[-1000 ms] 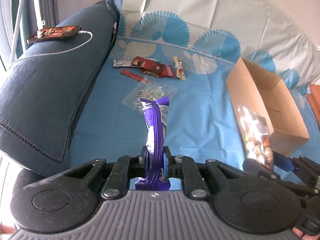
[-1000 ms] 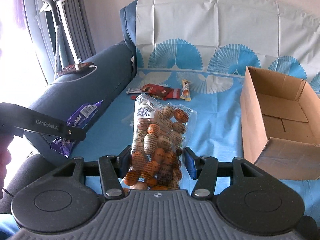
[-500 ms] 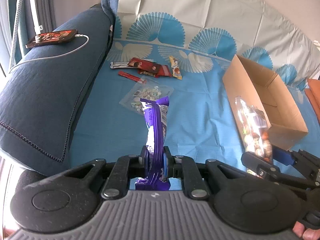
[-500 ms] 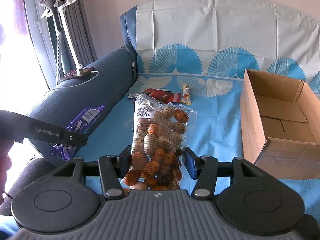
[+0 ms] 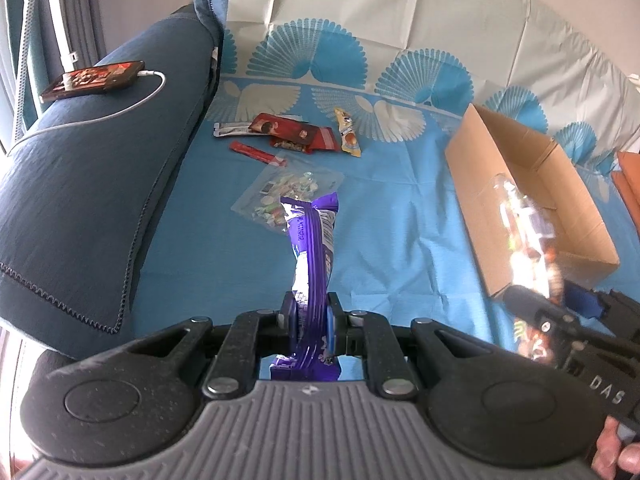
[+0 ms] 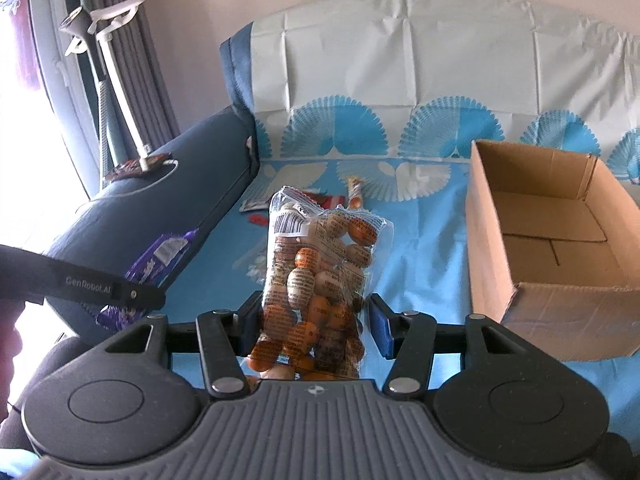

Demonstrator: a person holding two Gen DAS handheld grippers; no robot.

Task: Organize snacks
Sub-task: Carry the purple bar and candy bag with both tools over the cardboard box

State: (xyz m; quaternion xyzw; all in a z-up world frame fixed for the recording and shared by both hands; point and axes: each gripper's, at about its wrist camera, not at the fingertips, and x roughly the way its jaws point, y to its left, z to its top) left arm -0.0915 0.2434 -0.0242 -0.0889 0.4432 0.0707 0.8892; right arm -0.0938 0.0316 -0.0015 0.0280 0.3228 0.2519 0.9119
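My left gripper [image 5: 311, 312] is shut on a purple snack packet [image 5: 312, 240], which stands upright above the blue sofa cover. My right gripper [image 6: 314, 320] is shut on a clear bag of orange and cream sweets [image 6: 320, 260], also held upright. An open, empty cardboard box [image 6: 552, 308] sits on the seat to the right of both grippers. In the left wrist view the box [image 5: 480, 184] lies right of centre, with the sweets bag [image 5: 524, 232] in front of it. In the right wrist view the purple packet [image 6: 160, 256] shows at the left.
Loose snacks lie at the back of the seat: red packets [image 5: 288, 130], a small bar [image 5: 348, 138], a red stick [image 5: 256, 152] and a clear candy bag [image 5: 288, 192]. A phone [image 5: 92, 80] on a cable rests on the dark armrest [image 5: 80, 208] at the left.
Both grippers keep hold of their packets. The views have only drifted slightly.
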